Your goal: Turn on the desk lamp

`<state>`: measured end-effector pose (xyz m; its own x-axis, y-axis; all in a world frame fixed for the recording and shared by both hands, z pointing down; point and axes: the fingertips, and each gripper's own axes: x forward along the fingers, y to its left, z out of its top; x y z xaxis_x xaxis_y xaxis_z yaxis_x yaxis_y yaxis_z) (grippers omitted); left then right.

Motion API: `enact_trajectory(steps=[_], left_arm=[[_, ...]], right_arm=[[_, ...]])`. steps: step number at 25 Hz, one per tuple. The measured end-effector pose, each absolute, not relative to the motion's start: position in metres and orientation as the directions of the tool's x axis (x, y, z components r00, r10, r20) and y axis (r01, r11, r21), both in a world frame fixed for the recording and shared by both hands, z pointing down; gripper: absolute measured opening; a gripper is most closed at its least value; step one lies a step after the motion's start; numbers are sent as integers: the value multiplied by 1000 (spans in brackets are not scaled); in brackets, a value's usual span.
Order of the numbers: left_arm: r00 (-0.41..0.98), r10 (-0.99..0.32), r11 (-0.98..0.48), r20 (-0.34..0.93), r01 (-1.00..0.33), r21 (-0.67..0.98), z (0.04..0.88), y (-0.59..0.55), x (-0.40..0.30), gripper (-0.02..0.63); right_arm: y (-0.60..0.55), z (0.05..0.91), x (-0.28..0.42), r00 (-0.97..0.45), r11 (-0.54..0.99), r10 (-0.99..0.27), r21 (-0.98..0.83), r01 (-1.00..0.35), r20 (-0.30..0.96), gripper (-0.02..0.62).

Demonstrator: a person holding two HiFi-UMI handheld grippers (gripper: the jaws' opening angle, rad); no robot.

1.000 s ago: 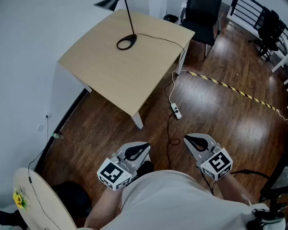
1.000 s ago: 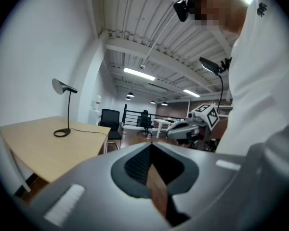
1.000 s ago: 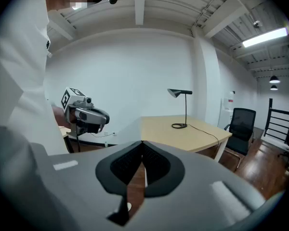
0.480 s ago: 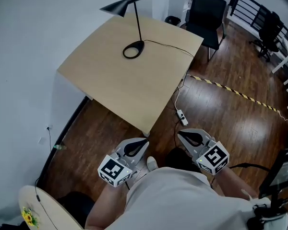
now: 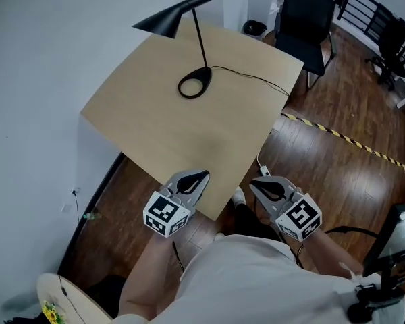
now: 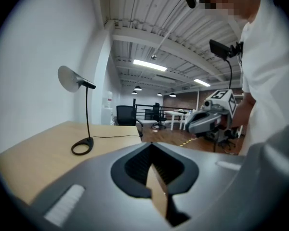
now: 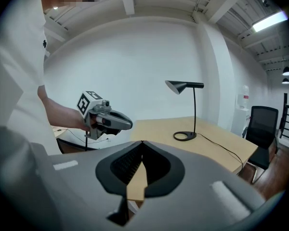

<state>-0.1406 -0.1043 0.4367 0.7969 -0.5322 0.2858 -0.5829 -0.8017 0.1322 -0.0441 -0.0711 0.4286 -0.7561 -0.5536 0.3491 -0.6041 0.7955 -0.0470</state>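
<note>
The desk lamp has a black cone shade [image 5: 165,20], a thin stem and a ring base [image 5: 194,84]. It stands at the far side of the light wooden table [image 5: 155,123]. My left gripper [image 5: 201,176] is shut and empty over the table's near corner. My right gripper [image 5: 256,183] is shut and empty just off that corner, above the floor. Both are well short of the lamp. In the left gripper view the lamp base [image 6: 82,146] lies ahead to the left. In the right gripper view the shade [image 7: 184,85] and base [image 7: 184,136] lie ahead.
A black cable [image 5: 256,79] runs from the lamp base across the table and off its right edge. A black chair [image 5: 309,19] stands behind the table, with a small bin [image 5: 254,27] beside it. Yellow-black tape [image 5: 344,137] crosses the wooden floor. A white wall borders the left.
The person has stepped toward the table, so it and the lamp look nearer. Both grippers have moved forward to the table's near corner, the left one now over its edge.
</note>
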Motion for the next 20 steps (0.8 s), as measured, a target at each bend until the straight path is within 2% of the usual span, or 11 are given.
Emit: enact_trajectory(steps=[10, 20], left_arm=[[648, -623, -683, 439, -724, 100, 511, -353, -145, 17], [564, -624, -618, 542, -780, 99, 600, -532, -134, 17]], right_arm=[[-203, 458, -32, -794, 833, -457, -120, -540, 401, 3], [-266, 512, 8, -780, 811, -407, -205, -548, 475, 3]])
